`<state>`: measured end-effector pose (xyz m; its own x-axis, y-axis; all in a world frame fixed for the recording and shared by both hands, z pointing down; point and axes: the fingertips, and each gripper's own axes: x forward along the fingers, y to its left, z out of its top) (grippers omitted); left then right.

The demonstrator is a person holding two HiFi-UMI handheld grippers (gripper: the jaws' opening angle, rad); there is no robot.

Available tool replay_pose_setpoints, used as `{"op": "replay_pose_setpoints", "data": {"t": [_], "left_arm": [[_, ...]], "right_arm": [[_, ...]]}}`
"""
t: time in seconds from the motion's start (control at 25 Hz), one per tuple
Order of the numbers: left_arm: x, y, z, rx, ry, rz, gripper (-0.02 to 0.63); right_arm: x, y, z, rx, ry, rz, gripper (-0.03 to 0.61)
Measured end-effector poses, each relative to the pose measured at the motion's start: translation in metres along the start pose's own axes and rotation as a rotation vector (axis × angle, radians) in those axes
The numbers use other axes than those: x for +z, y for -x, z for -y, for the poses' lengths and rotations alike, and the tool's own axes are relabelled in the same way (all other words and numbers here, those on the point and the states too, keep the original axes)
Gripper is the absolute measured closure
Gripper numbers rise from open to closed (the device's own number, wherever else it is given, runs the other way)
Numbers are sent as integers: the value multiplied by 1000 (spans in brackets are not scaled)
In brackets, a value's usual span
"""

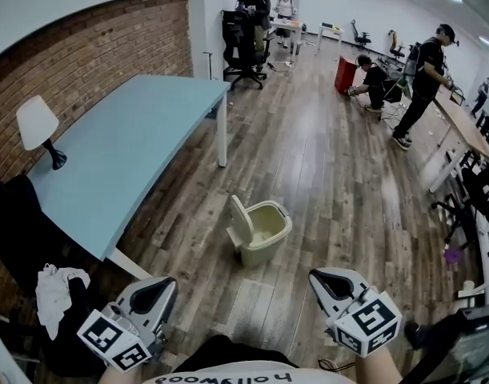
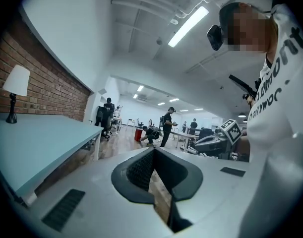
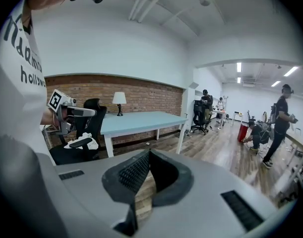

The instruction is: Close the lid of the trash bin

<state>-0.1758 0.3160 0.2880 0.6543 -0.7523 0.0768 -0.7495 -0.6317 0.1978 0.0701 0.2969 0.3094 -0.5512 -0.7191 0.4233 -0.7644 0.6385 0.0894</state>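
trash bin [image 1: 266, 236]: upright on wood floor [image 1: 324, 158], right of table [image 1: 124, 150], mouth up | lid [image 1: 241, 219]: open, on edge along bin's left rim | left gripper [image 1: 166, 285]: jaws together, empty | right gripper [image 1: 318, 278]: jaws together, empty, both well short of bin

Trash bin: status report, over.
Left gripper and right gripper shut, empty. Trash bin on floor ahead, lid up. Nothing between.

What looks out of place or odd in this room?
The trash bin stands alone on the wood floor with its lid tipped up on its left side, so it is open. A white cloth lies crumpled on the dark chair at lower left. Nothing looks spilled.
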Motion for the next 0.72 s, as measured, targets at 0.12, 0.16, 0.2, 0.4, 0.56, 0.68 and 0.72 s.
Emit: {"op": "replay_pose_setpoints", "data": {"t": [0.12, 0.16, 0.2, 0.4, 0.56, 0.68, 0.72], "left_arm": [[4, -19, -8, -19, -6, -14, 607], [5, -25, -12, -27, -11, -19, 607], [6, -31, -18, -34, -16, -23, 607], [6, -64, -58, -70, 6, -27, 607], [6, -99, -99, -101, 7, -55, 607], [12, -123, -128, -119, 25, -64, 607], [15, -130, -138, -125, 30, -69, 607]], "right_arm": [[2, -20, 8, 13, -3, -11, 571], [3, -27, 11, 19, -7, -13, 571], [5, -35, 14, 23, -10, -16, 571], [12, -77, 32, 6, -15, -46, 571], [24, -118, 46, 5, -27, -65, 571], [32, -154, 58, 4, -45, -76, 571], [36, -165, 60, 7, -51, -79, 571]]}}
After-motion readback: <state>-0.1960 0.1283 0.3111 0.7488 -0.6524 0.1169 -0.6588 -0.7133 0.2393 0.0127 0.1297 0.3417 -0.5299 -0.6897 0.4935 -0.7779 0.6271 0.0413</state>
